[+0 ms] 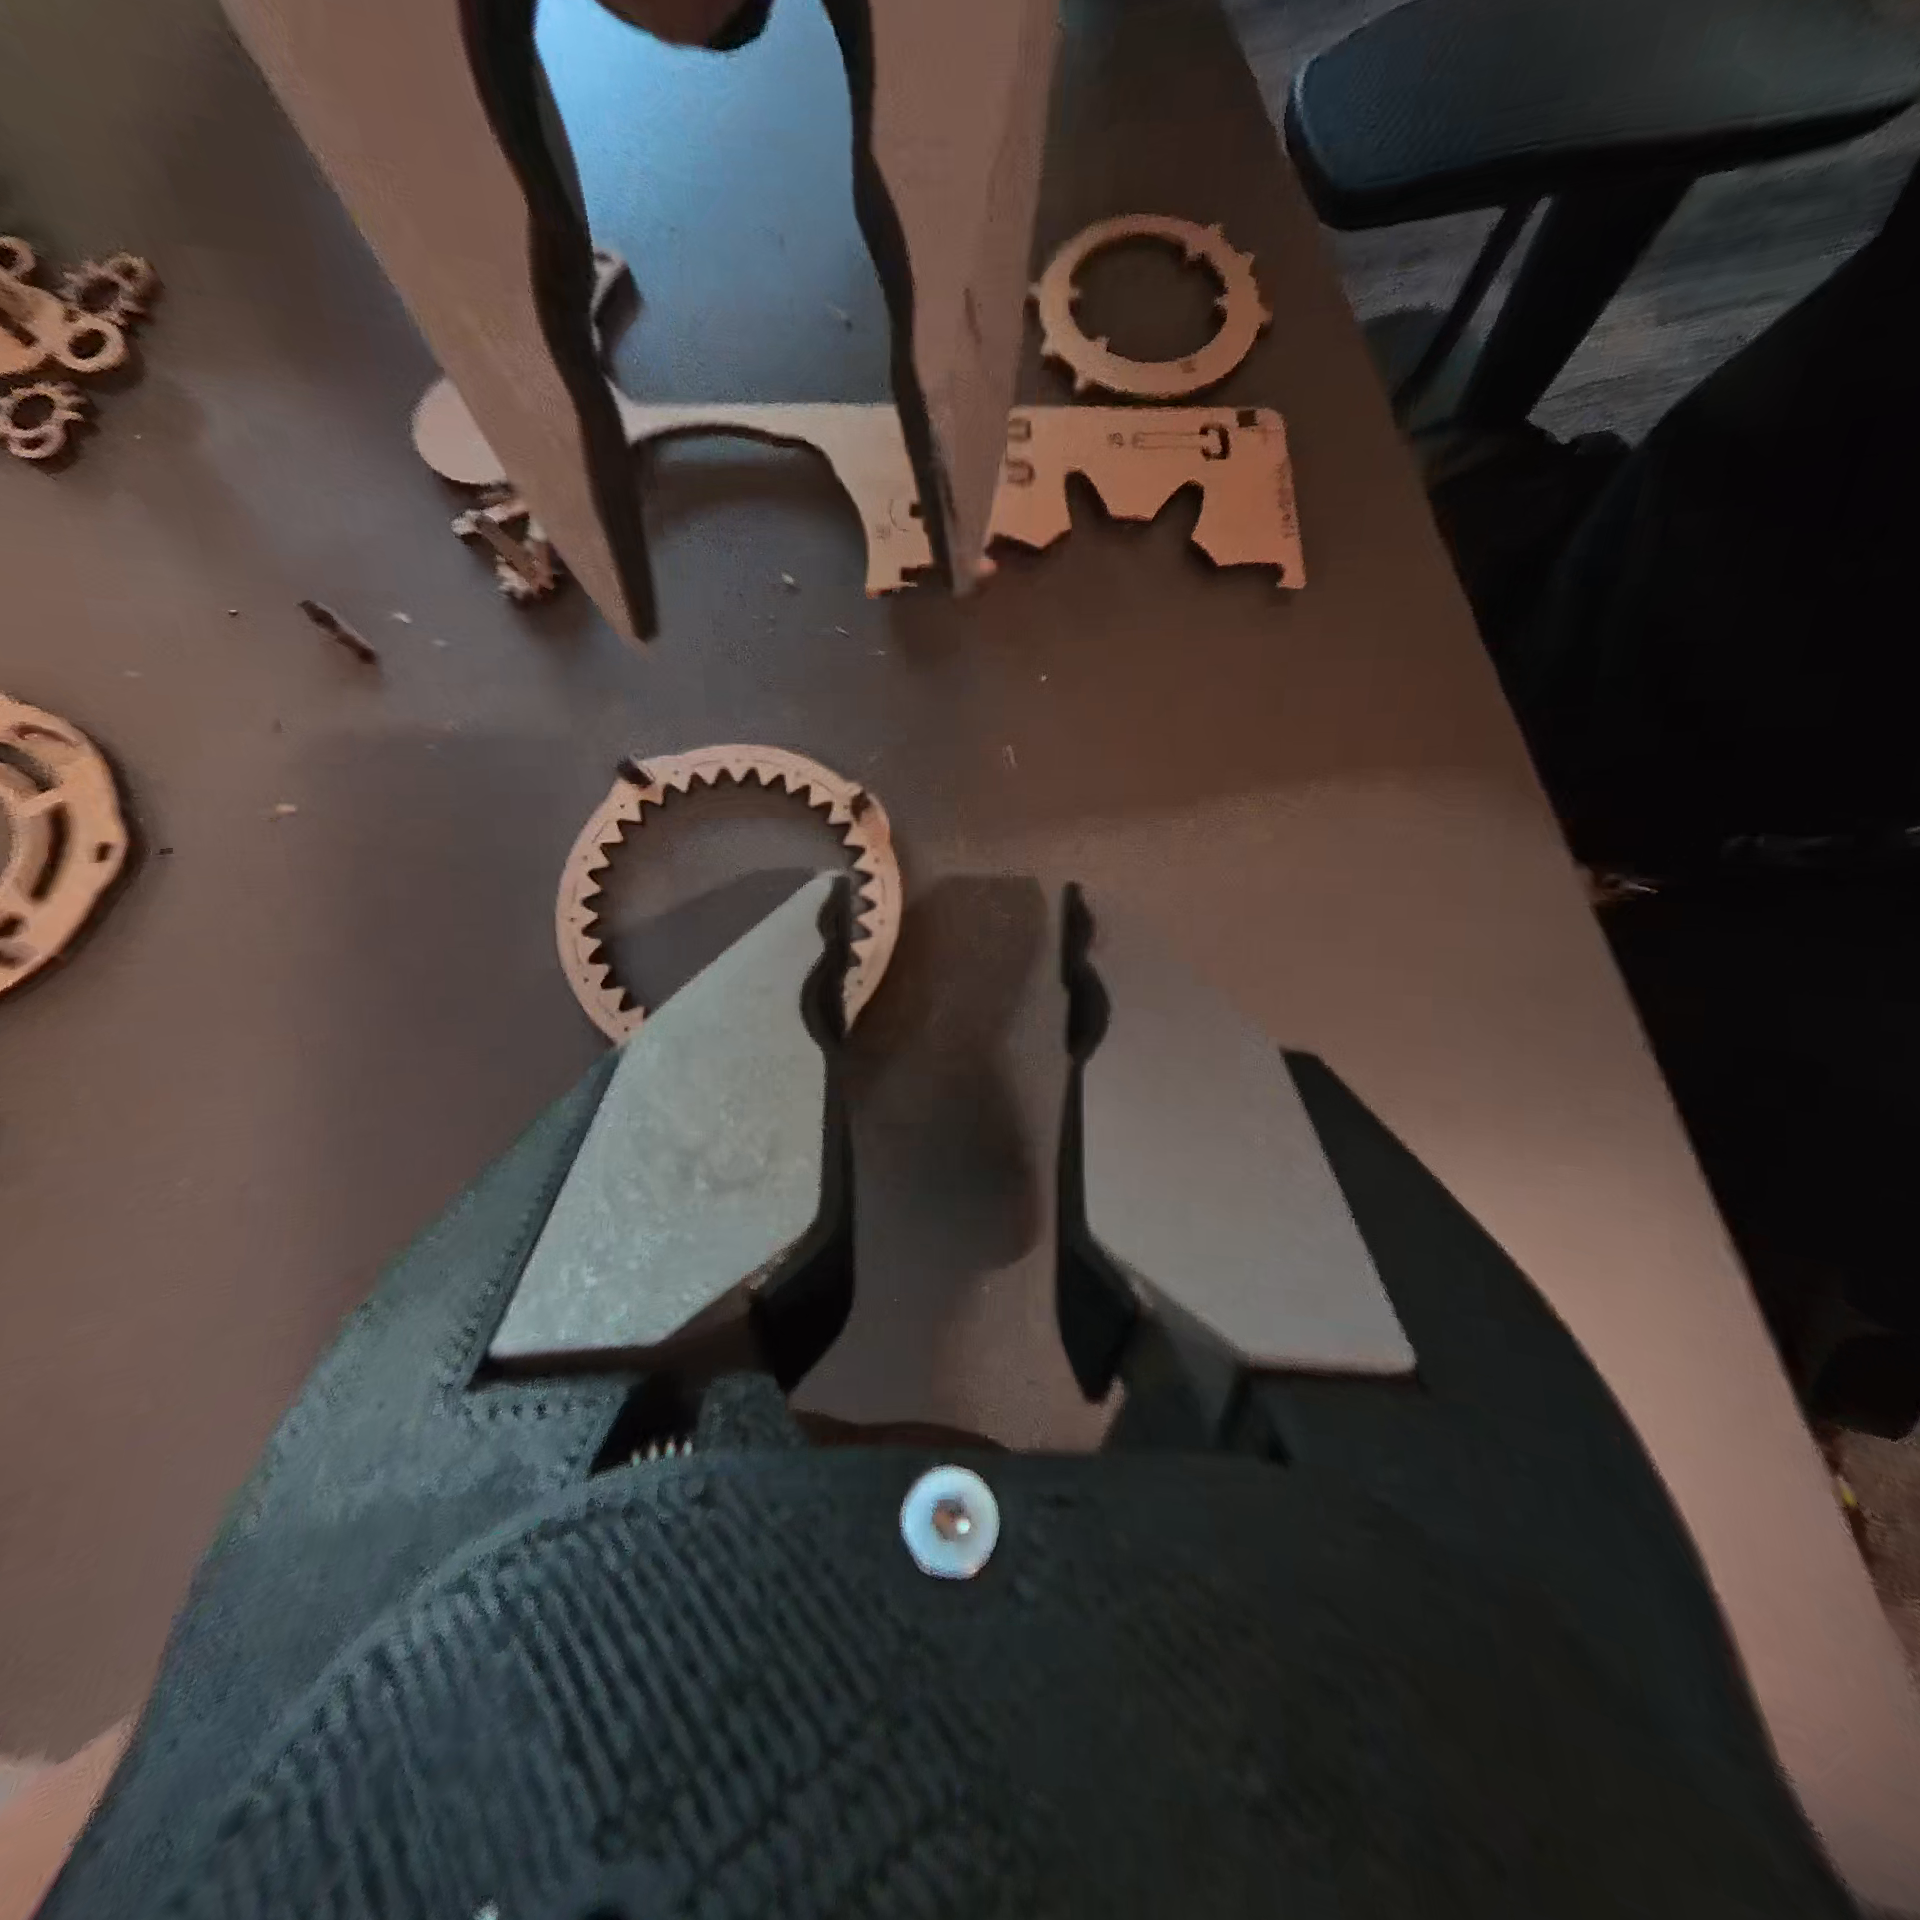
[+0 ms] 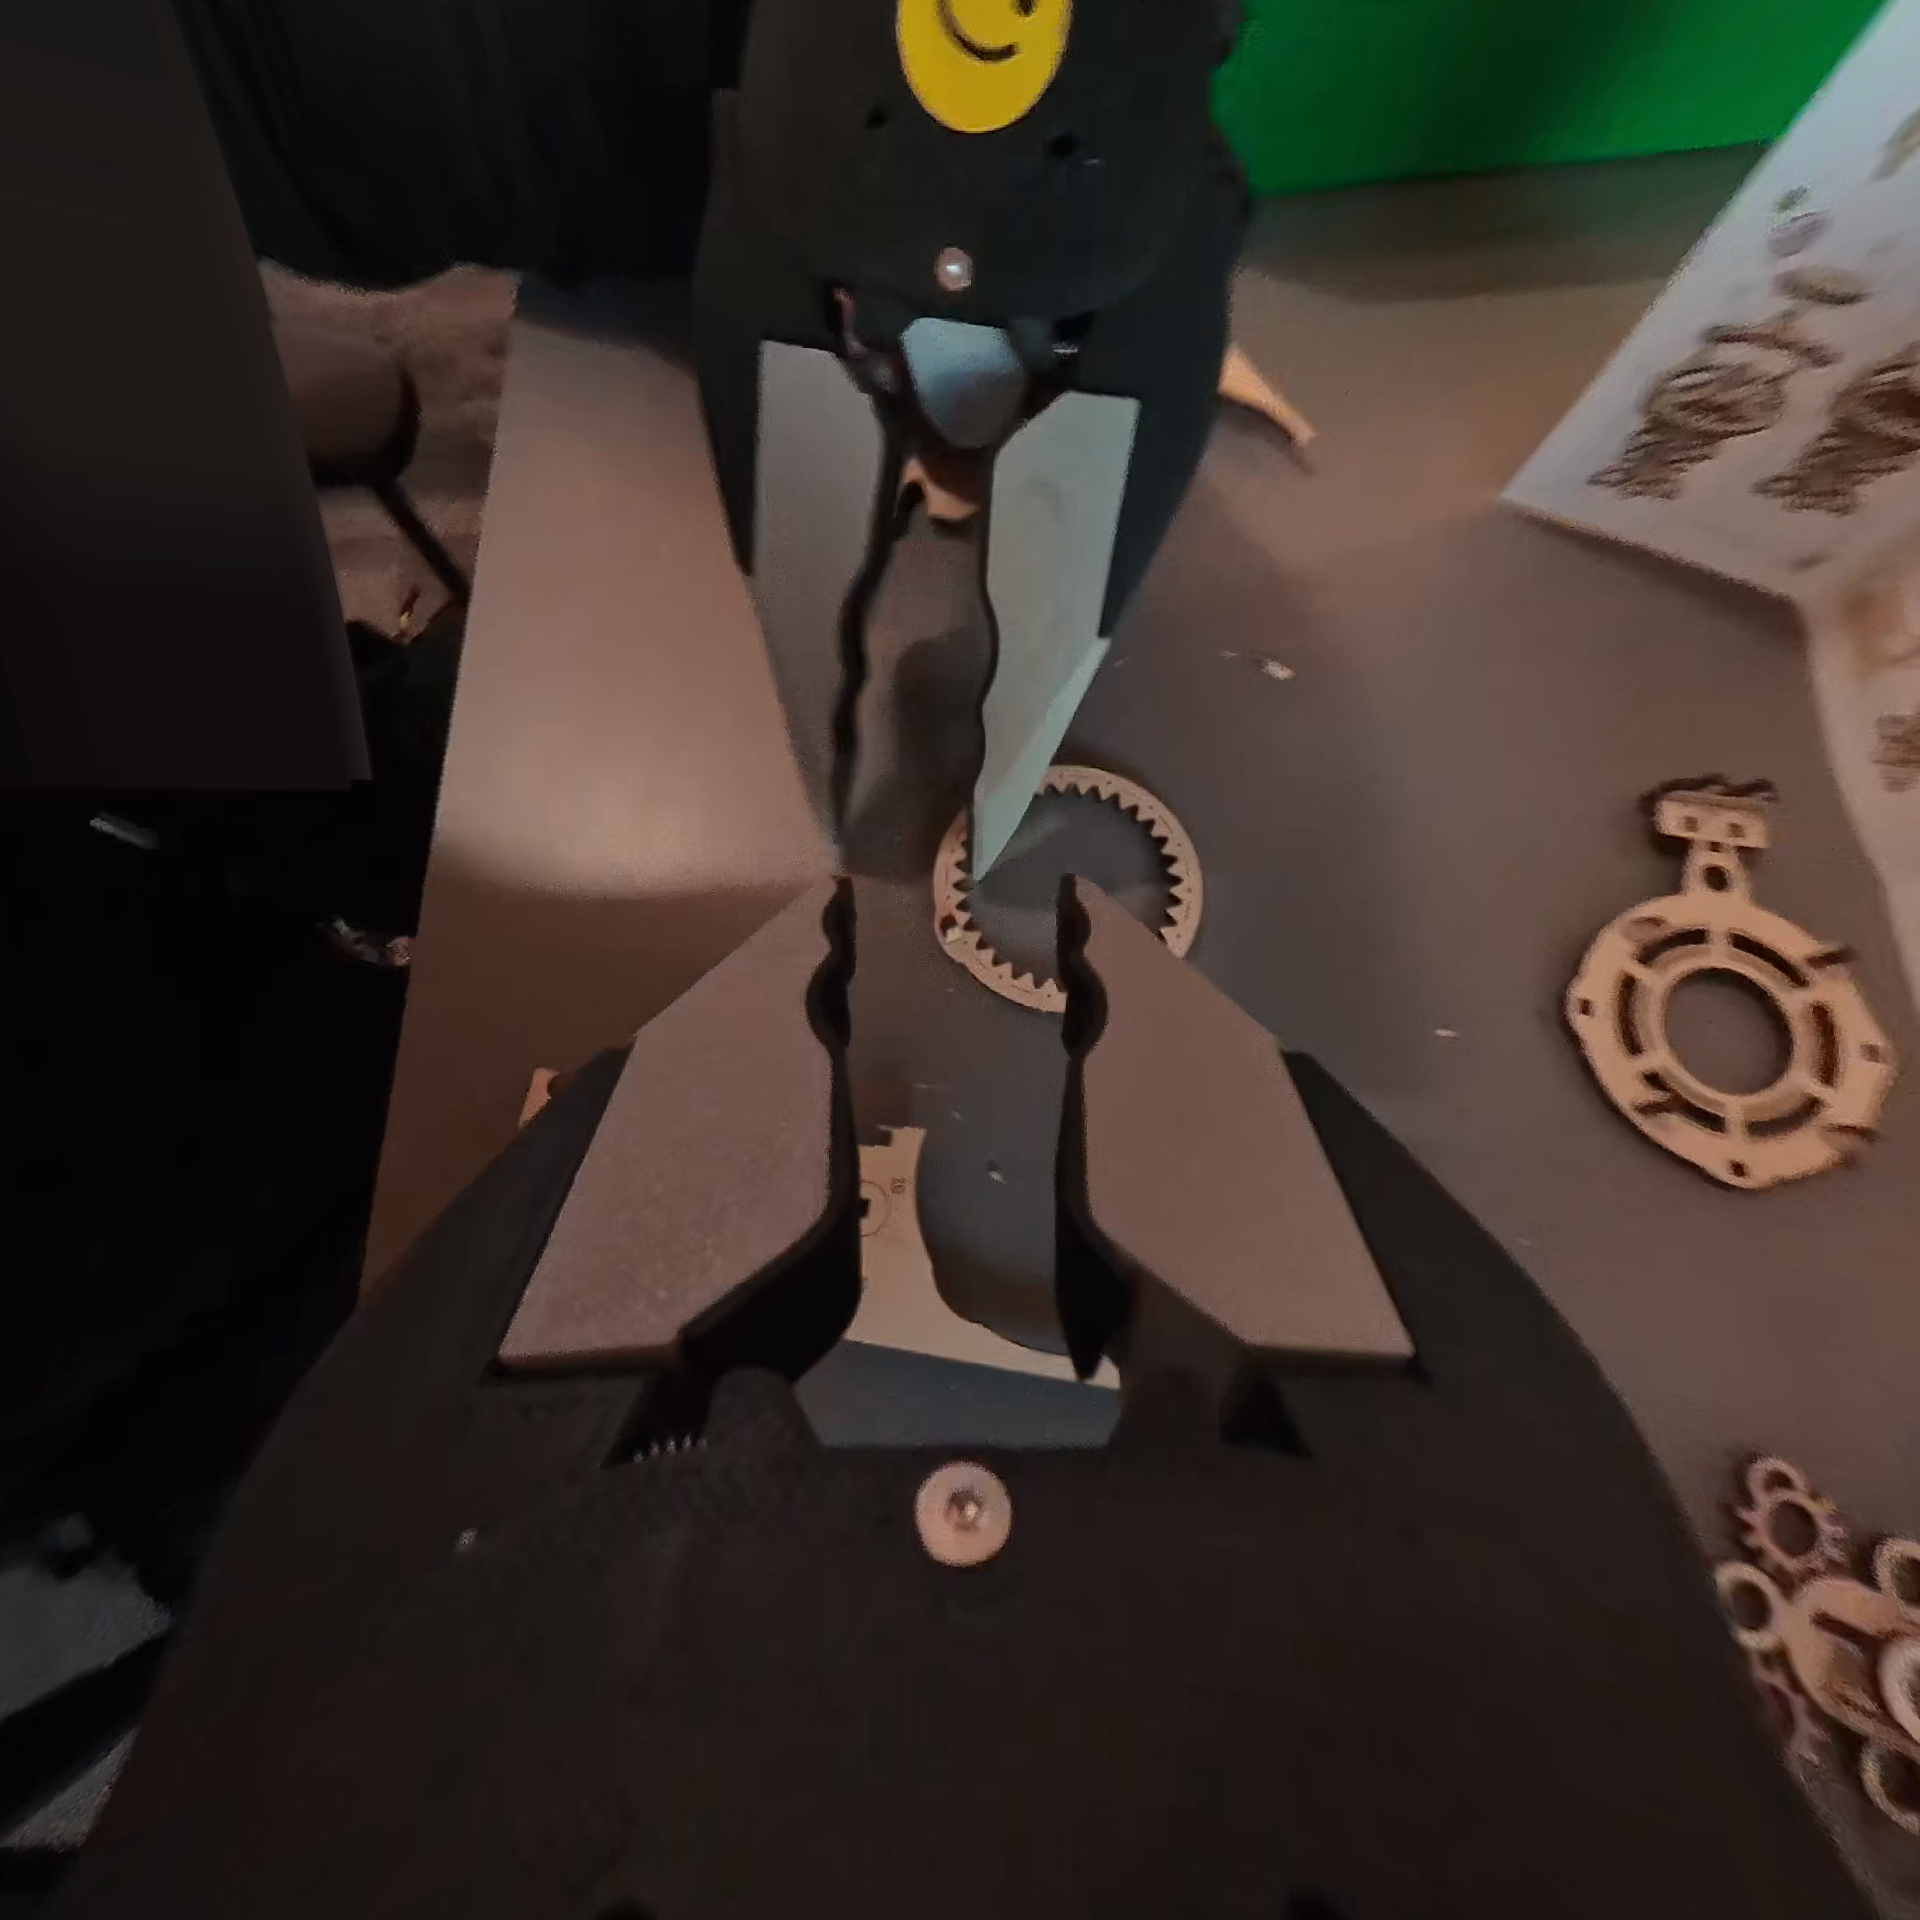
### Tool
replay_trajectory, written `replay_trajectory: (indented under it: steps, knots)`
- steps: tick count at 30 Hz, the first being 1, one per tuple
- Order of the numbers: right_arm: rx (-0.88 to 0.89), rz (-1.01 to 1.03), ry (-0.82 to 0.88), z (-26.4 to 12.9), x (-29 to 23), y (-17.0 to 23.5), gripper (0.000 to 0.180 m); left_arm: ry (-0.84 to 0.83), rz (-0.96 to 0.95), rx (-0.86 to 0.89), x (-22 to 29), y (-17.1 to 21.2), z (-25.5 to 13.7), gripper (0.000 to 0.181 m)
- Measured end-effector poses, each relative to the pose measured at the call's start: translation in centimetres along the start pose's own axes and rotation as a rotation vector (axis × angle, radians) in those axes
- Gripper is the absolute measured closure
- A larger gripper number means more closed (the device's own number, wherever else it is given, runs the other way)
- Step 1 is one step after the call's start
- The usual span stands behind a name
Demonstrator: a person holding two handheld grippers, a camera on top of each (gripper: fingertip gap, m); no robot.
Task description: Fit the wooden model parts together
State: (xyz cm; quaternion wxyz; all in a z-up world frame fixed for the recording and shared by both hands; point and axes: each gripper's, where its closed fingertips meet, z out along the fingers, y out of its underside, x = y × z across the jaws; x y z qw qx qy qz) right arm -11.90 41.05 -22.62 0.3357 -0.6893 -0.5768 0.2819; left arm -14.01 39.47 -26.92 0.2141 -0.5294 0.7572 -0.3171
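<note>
The left claw [image 1: 951, 894] hangs low over the dark surface [image 1: 312, 1091] with its two fingers spread and nothing between them; its left fingertip [image 1: 831, 904] lies over the right side of a wooden ring with inward teeth [image 1: 623, 831], which rests flat on the surface, though whether the tip touches the wood cannot be told. Off to the left, at the frame edge, lies a round slotted wooden plate [image 1: 52, 842]. Beyond the ring, the right claw [image 1: 800, 613] comes in from the far side, pointing back toward the left one, its fingers also spread and empty. Behind its tips lies a flat cut-out wooden sheet [image 1: 1143, 488] with jagged notches, and just past that a thin wooden ring with small outer spikes [image 1: 1153, 307]. A little heap of small wooden gears [image 1: 73, 332] sits at the far left, and a dark chair [image 1: 1558, 125] stands off the surface's far right edge. From the right wrist view, the right claw [image 2: 956, 894] is spread just short of the toothed ring [image 2: 1143, 831], the left claw [image 2: 909, 842] reaches down to it from opposite, and a pale printed sheet [image 2: 1714, 364] lies at the far right.
</note>
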Motion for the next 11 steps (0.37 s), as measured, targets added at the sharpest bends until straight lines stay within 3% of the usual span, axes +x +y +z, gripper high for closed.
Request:
replay_trajectory:
  steps: [2, 6, 11]
  knots:
    - [0.074, 0.004, 0.048, -1.2, 1.0, -1.0, 0.139, -0.024, -0.022, 0.087, -0.4, -1.2, -1.9, 0.136]
    - [0.135, 0.042, 0.075, -2.5, 2.9, -1.5, 0.133, -0.110, -0.058, 0.254, -1.7, -2.6, -6.3, 0.141]
    - [-0.018, 0.029, 0.075, -0.6, 4.5, 1.5, 0.130, -0.184, -0.082, 0.141, -2.5, 0.2, -6.0, 0.139]
